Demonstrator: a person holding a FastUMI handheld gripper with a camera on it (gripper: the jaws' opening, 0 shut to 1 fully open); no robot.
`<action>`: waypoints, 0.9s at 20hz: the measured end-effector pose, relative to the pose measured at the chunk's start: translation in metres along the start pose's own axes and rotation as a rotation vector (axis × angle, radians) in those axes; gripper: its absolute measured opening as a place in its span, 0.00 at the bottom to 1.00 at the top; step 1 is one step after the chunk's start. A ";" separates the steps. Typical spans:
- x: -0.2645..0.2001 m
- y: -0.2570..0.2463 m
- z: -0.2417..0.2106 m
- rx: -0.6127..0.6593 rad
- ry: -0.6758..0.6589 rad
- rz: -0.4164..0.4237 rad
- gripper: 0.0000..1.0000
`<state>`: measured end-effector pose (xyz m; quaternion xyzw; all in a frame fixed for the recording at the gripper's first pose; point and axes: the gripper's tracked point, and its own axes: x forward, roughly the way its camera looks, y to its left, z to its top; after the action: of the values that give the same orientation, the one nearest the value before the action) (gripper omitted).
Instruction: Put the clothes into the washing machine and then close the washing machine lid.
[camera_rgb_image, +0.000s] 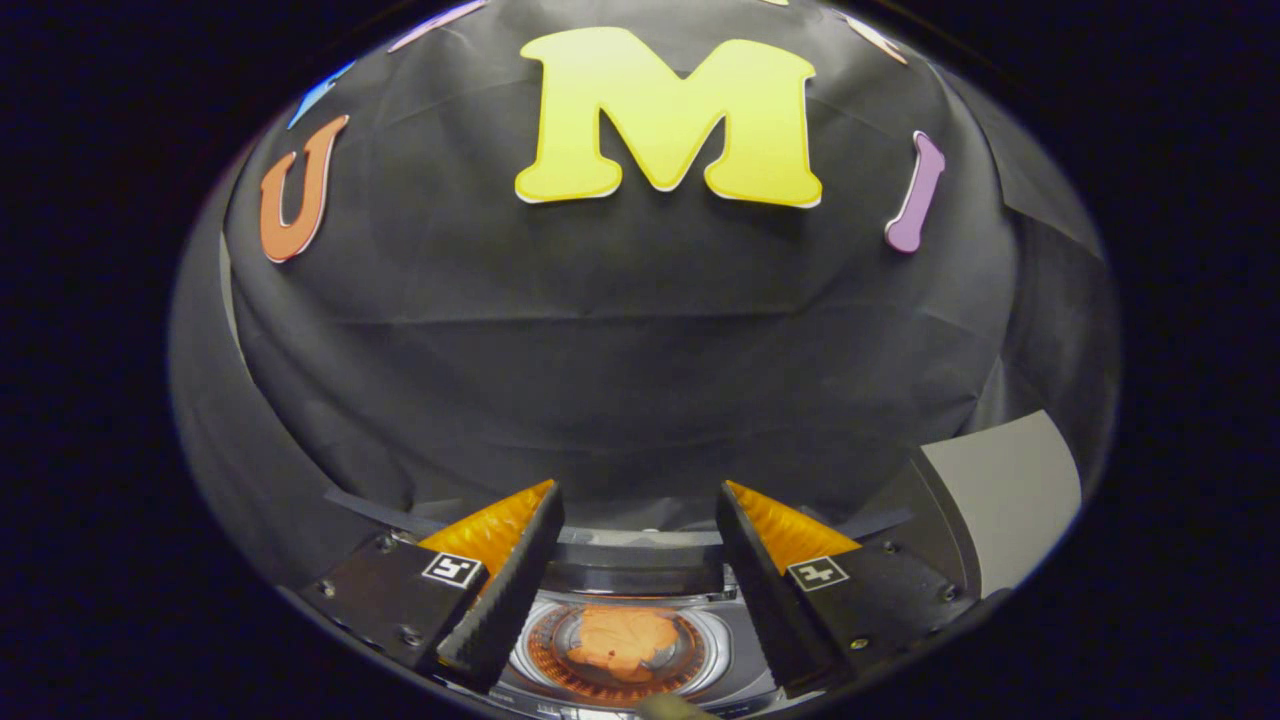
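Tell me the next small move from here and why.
Probably swing the gripper toward the raised lid beside the right finger and start pushing it down. The orange garment already lies inside the washing machine drum, seen below between the fingers, and the gripper is open with nothing held, so loading looks done and closing the lid is what remains.

Booth backdrop and a grey panel

A black cloth wall (640, 330), creased and gently sagging, hangs across the far side of the scene. On the near right, a flat light grey panel (1010, 490) stands tilted against a darker grey edge.
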<state>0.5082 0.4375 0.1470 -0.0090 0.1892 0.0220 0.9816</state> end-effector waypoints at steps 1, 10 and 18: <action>-0.003 0.000 -0.002 0.000 0.001 0.000 0.96; -0.018 0.001 -0.015 -0.034 -0.006 -0.003 0.96; -0.034 0.001 -0.033 -0.029 0.006 0.011 0.96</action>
<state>0.4644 0.4360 0.1288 -0.0221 0.1917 0.0302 0.9807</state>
